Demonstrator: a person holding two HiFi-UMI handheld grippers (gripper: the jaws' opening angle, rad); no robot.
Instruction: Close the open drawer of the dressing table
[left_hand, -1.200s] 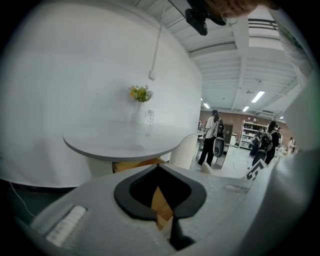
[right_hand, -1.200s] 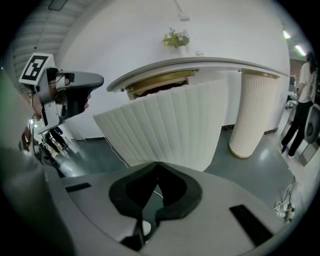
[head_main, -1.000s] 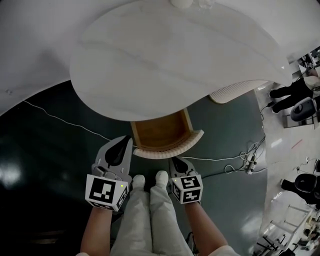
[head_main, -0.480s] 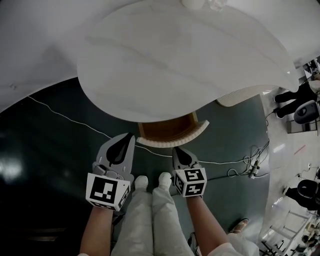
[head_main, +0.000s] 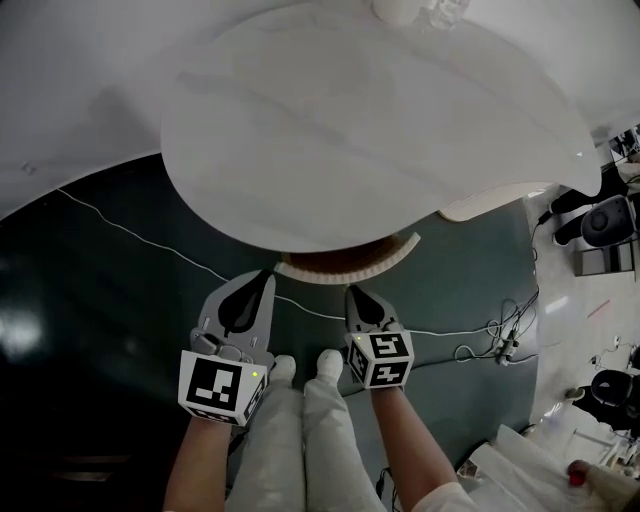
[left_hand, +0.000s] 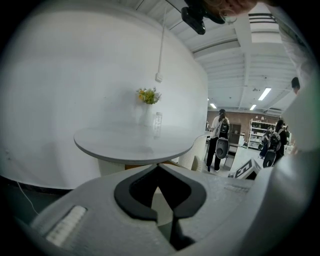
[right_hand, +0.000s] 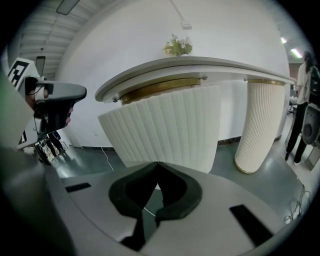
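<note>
The dressing table's white oval top fills the head view. Under its near edge the drawer shows only its white fluted front and a thin strip of wooden inside. In the right gripper view that fluted front stands just beyond the jaws, still out a little from under the top. My right gripper is shut and empty, its tip right at the drawer front; whether they touch is unclear. My left gripper is shut and empty, just left of the drawer. The left gripper looks across the table top.
A fluted white leg stands right of the drawer. A white cable crosses the dark floor, with more cables at the right. A vase of flowers and a glass stand on the table. People stand in the background.
The drawer has slid in under the table top, from well open to almost closed. Both grippers have moved forward toward the table with it.
</note>
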